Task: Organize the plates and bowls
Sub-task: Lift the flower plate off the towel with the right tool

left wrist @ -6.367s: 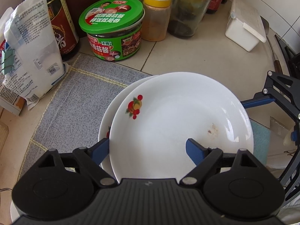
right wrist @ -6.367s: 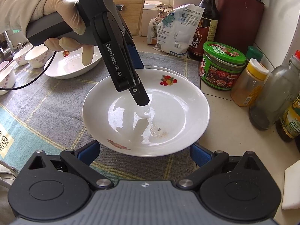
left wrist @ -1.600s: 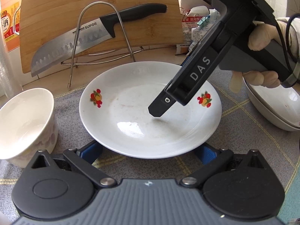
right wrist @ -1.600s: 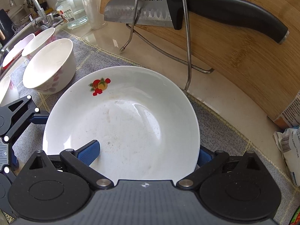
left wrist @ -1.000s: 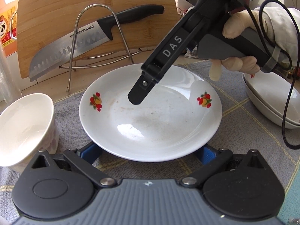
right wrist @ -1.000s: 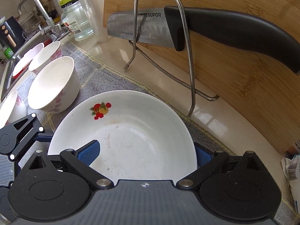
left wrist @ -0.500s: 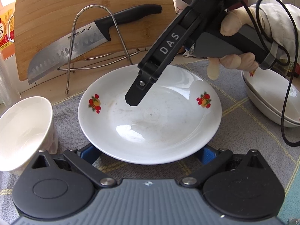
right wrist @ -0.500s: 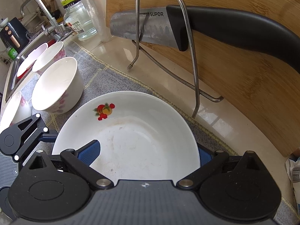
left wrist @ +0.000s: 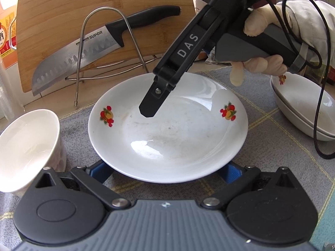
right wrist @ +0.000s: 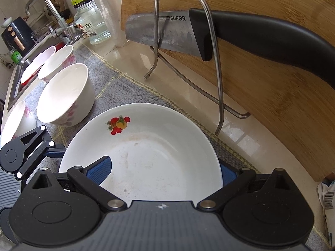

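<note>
Right now the white plate with fruit prints point(left wrist: 167, 129) sits between both pairs of my jaws, lying on the grey woven mat point(left wrist: 272, 146). My left gripper point(left wrist: 167, 171) is spread wide, with the plate's near rim over the gap and a blue pad point(left wrist: 98, 170) showing under each side of the rim. My right gripper point(right wrist: 165, 171) is also wide apart: its left pad point(right wrist: 99, 168) lies over the plate's inner surface, and the other pad sits outside the rim (whether either pad touches the plate I cannot tell). From the left view, one black finger of that gripper points down over the plate's middle, held by my gloved right hand point(left wrist: 259, 41).

Left of my left jaws stands a white bowl point(left wrist: 27, 146), close beside the plate. Ahead of my right jaws and to the left, that bowl point(right wrist: 65, 96) is followed by more bowls point(right wrist: 56, 62) running toward the sink point(right wrist: 18, 79). Right of my left jaws, well apart from the plate, sit stacked plates point(left wrist: 303, 108). Beyond the plate a wire rack point(left wrist: 104, 41) holds a SUPOR knife point(left wrist: 83, 54) against a bamboo cutting board point(left wrist: 83, 4).
</note>
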